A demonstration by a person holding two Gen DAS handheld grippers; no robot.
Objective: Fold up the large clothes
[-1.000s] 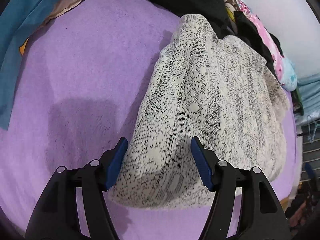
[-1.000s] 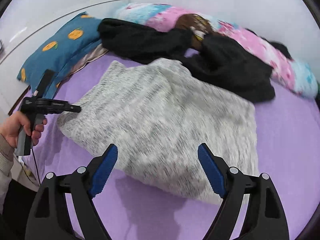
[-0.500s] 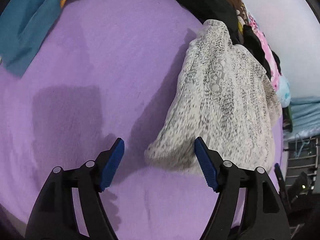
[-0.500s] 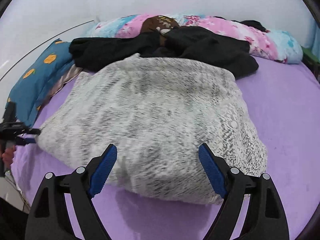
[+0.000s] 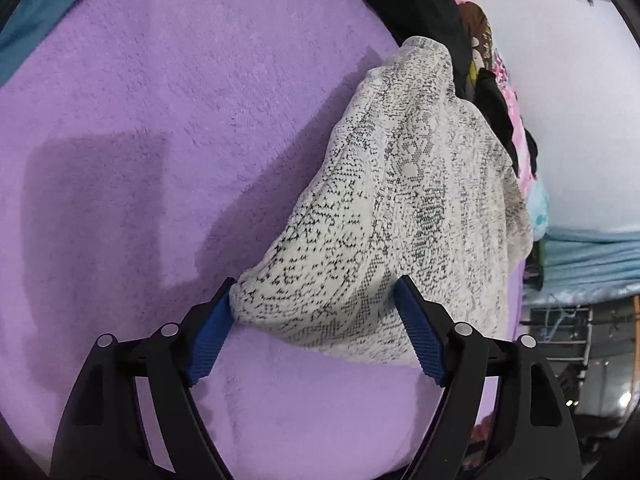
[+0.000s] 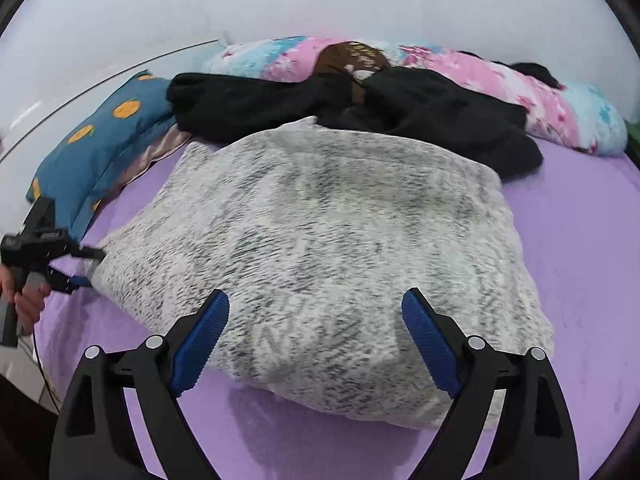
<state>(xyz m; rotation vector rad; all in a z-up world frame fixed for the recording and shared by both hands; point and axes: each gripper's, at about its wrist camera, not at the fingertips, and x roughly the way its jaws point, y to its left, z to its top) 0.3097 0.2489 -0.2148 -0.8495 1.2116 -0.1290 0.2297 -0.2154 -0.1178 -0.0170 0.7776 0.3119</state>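
Note:
A folded cream and black speckled knit sweater point(image 6: 328, 248) lies on the purple bedsheet point(image 6: 592, 240). In the left wrist view the sweater point(image 5: 400, 216) has its near corner between the open jaws of my left gripper point(image 5: 316, 300). My left gripper also shows in the right wrist view point(image 6: 82, 266), open at the sweater's left edge. My right gripper point(image 6: 316, 320) is open, its jaws spread over the sweater's near edge, holding nothing.
Black clothes point(image 6: 360, 116) lie piled behind the sweater. A pink and blue floral quilt point(image 6: 520, 92) runs along the white wall. A teal pillow with orange prints point(image 6: 96, 148) lies at the left. A metal rack point(image 5: 568, 332) stands beyond the bed's end.
My left gripper has moved forward, so the sweater's corner now sits between its jaws. My right gripper has come closer over the sweater's near edge. Both stay open.

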